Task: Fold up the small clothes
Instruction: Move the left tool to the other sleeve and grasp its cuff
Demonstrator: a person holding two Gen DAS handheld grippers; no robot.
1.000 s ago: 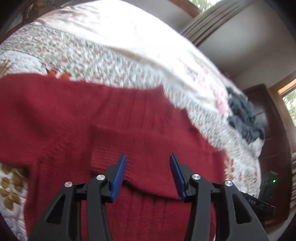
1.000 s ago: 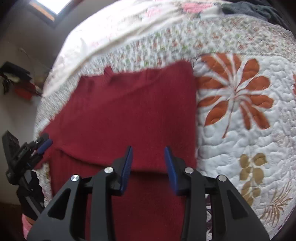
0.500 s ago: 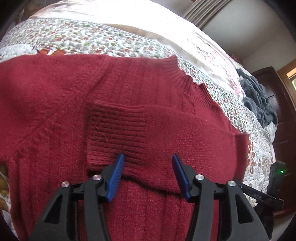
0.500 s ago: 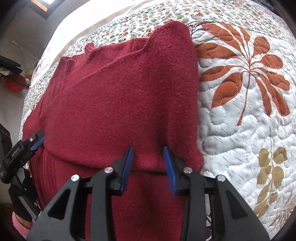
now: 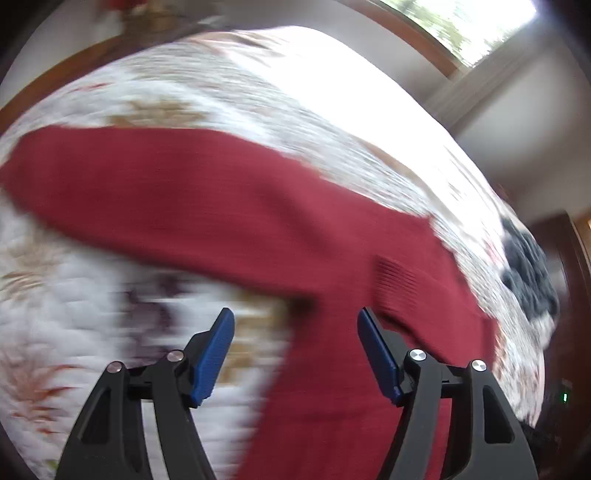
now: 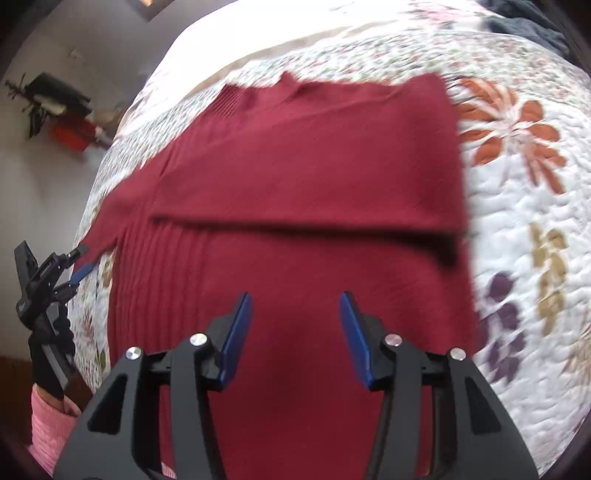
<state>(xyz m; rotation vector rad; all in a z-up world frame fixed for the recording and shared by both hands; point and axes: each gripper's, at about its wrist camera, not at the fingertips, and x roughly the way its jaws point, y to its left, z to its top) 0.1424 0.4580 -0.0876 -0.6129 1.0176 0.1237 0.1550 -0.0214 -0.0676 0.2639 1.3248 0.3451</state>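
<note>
A dark red ribbed knit sweater (image 6: 295, 177) is spread flat on the white floral quilted bed (image 6: 524, 221), 1 sleeve folded across. Both the left claw (image 5: 295, 350) and right claw (image 6: 295, 332) are held wide apart, empty, above it.

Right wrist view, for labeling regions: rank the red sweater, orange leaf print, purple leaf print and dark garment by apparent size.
1. red sweater
2. orange leaf print
3. purple leaf print, near-equal to orange; blurred
4. dark garment, cropped and farthest

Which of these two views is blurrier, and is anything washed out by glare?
Left wrist view: heavy motion smear across the quilt and red sweater, far bedding blown white. Right wrist view: milder blur, sweater ribbing legible, glare on the far bed top.
</note>
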